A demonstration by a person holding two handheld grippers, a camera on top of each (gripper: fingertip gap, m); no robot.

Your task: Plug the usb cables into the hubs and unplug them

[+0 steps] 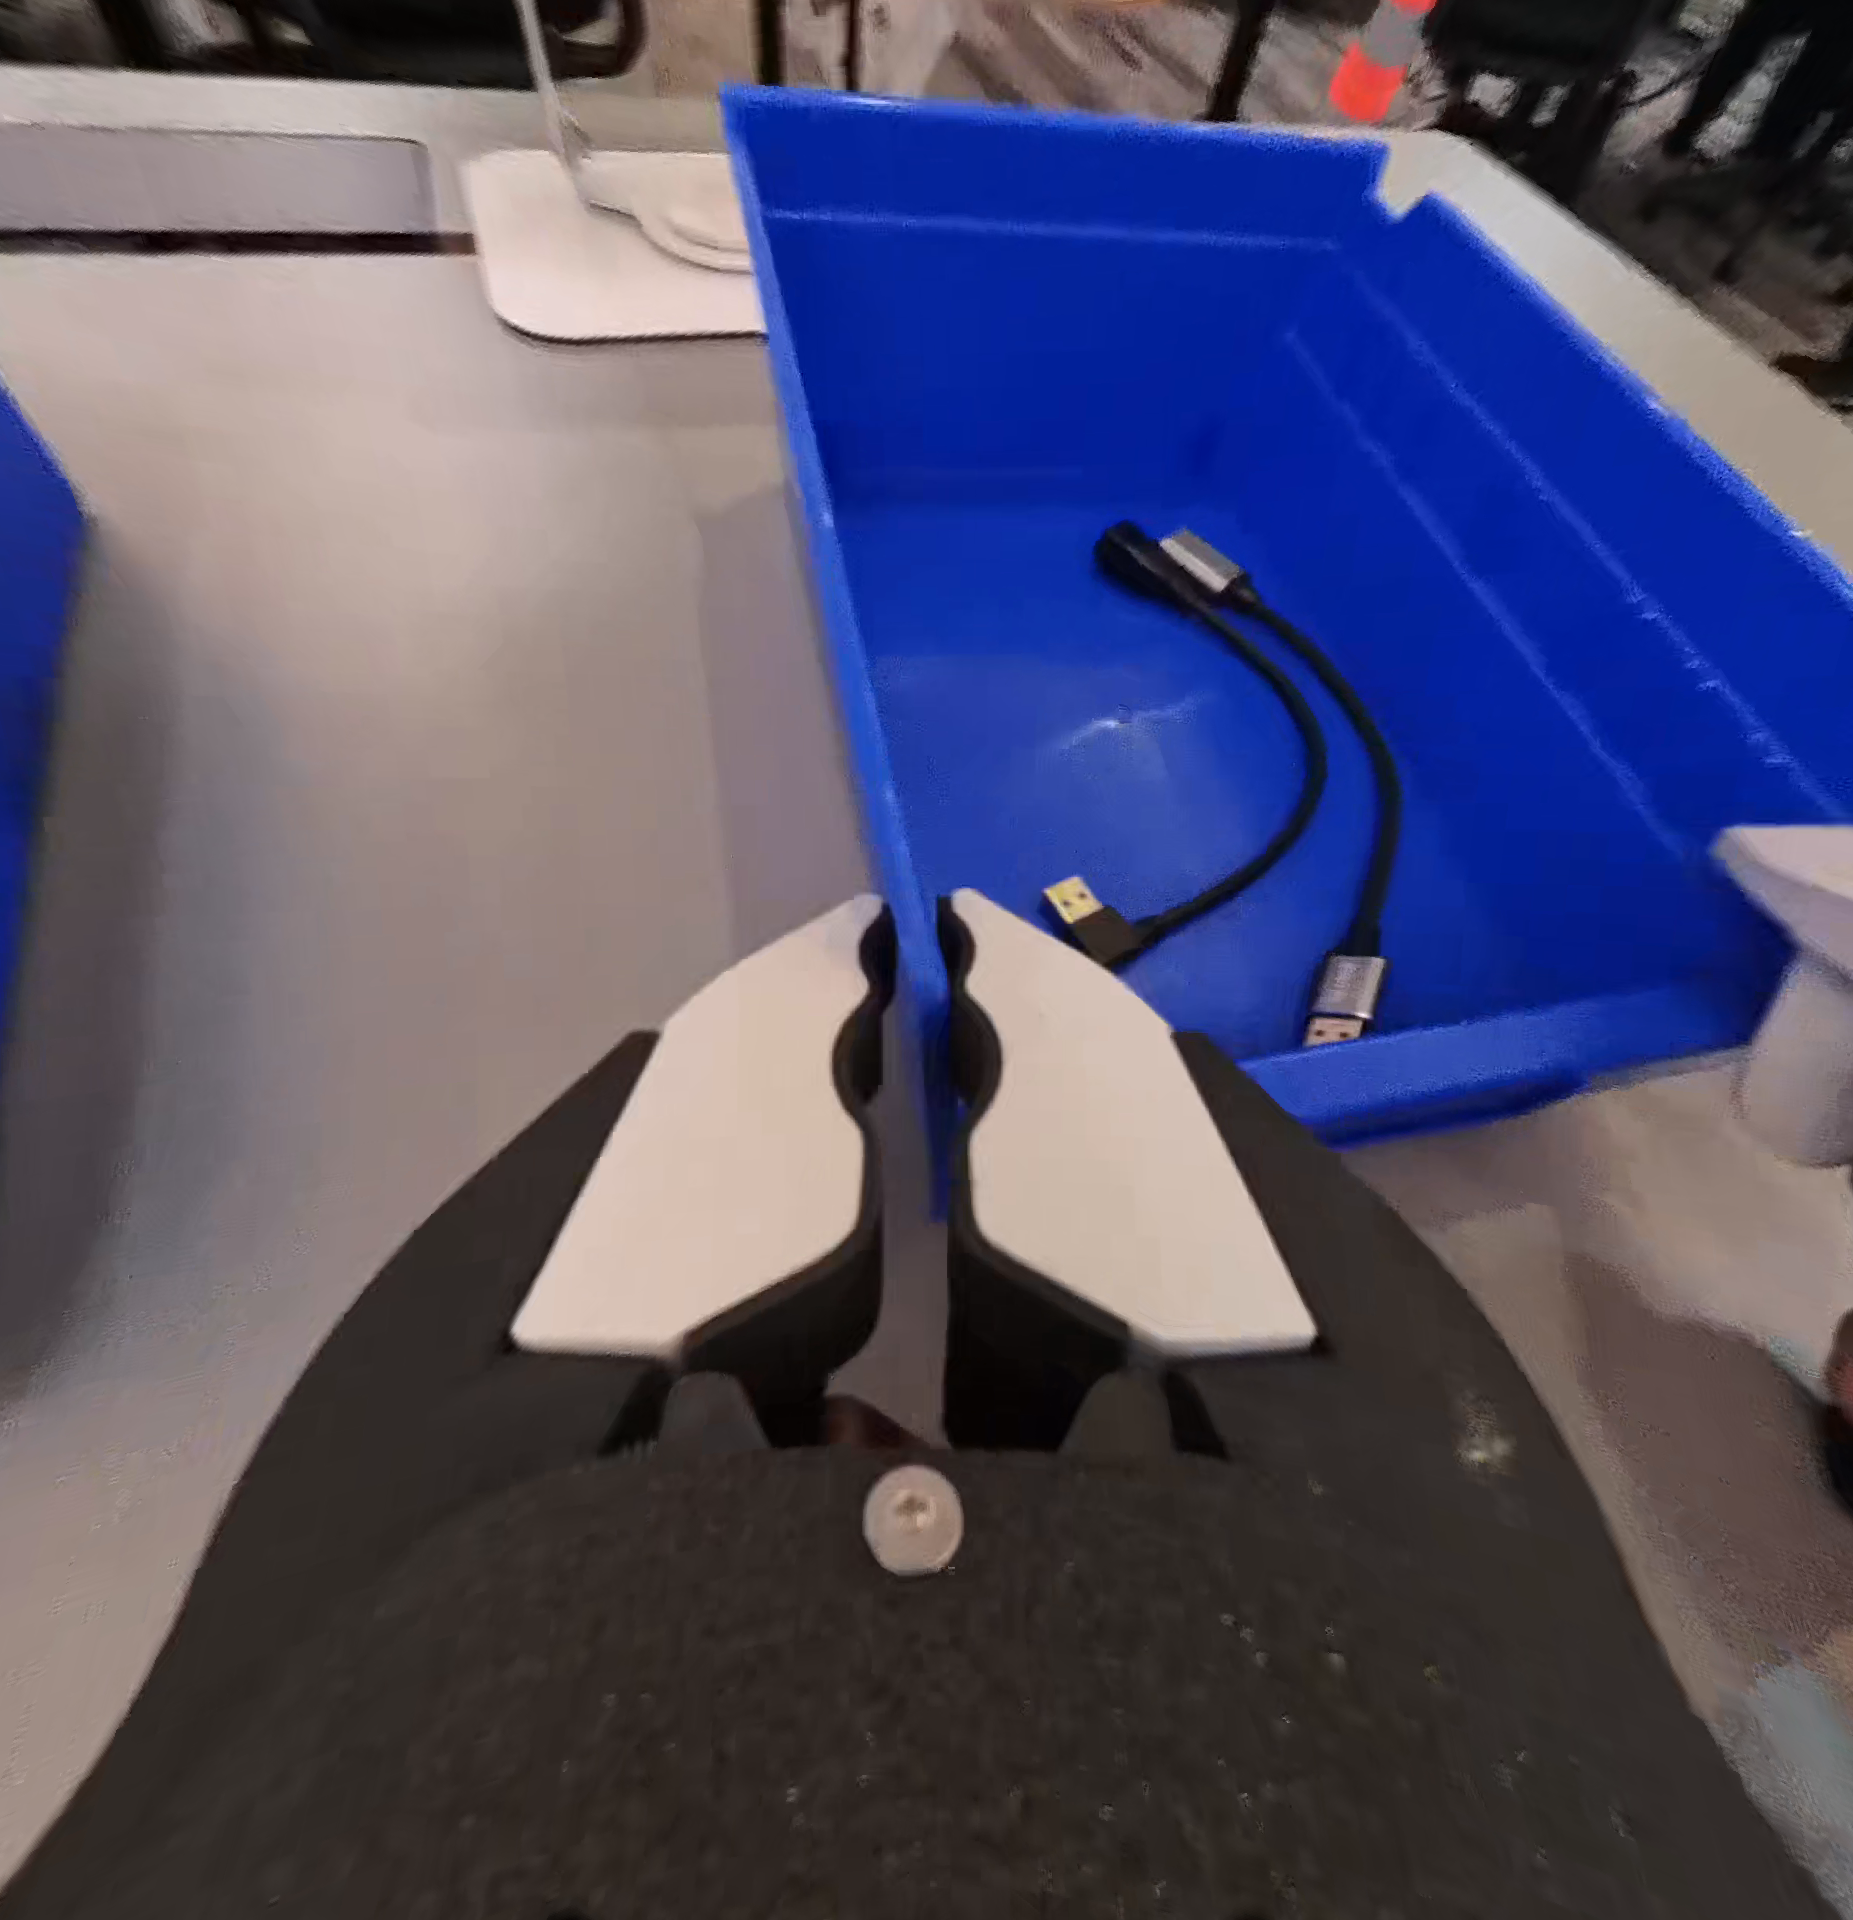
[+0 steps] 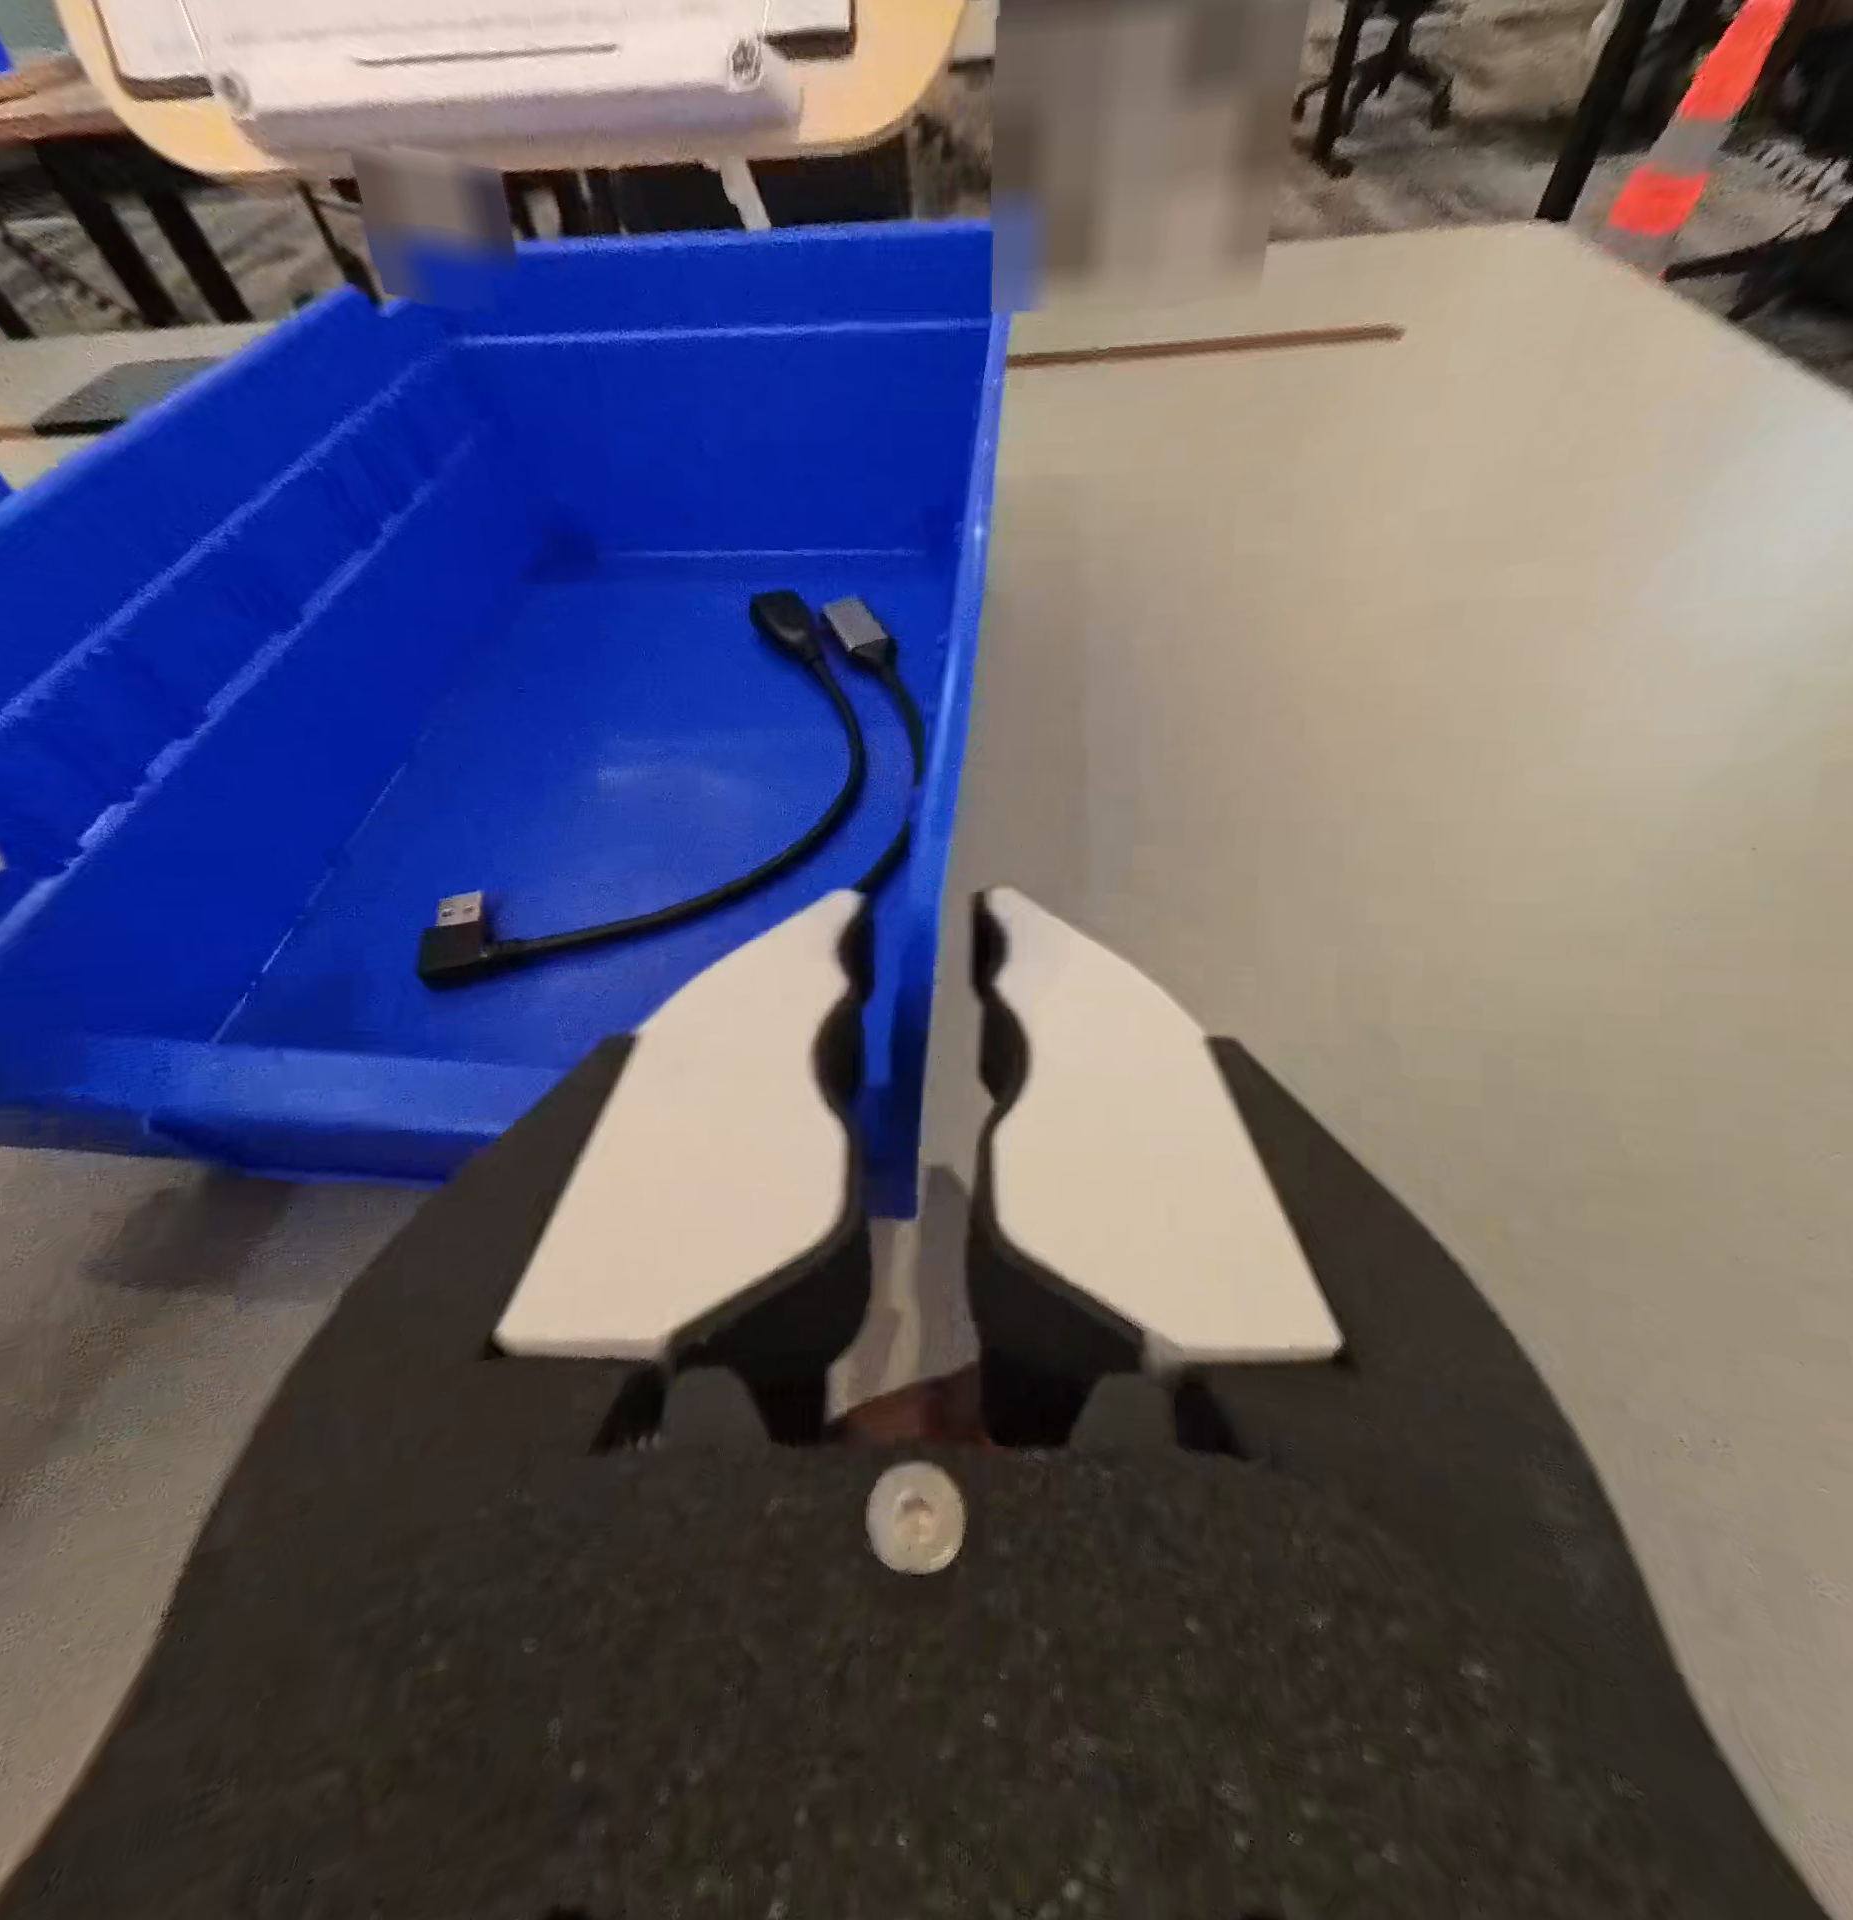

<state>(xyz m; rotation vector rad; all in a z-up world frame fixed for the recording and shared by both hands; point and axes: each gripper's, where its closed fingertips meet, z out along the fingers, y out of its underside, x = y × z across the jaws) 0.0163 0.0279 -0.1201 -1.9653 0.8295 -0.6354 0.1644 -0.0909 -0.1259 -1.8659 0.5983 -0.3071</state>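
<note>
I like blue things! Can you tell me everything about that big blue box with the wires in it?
The blue bin looks like smooth, hard plastic: open-topped, rectangular, with tall walls and a lower front lip. It stands on the grey table. Two short black USB cables lie side by side on its floor. The left gripper pinches one side wall near the front corner, and the right gripper straddles the opposite wall, though with a gap showing on its outer side.
</note>
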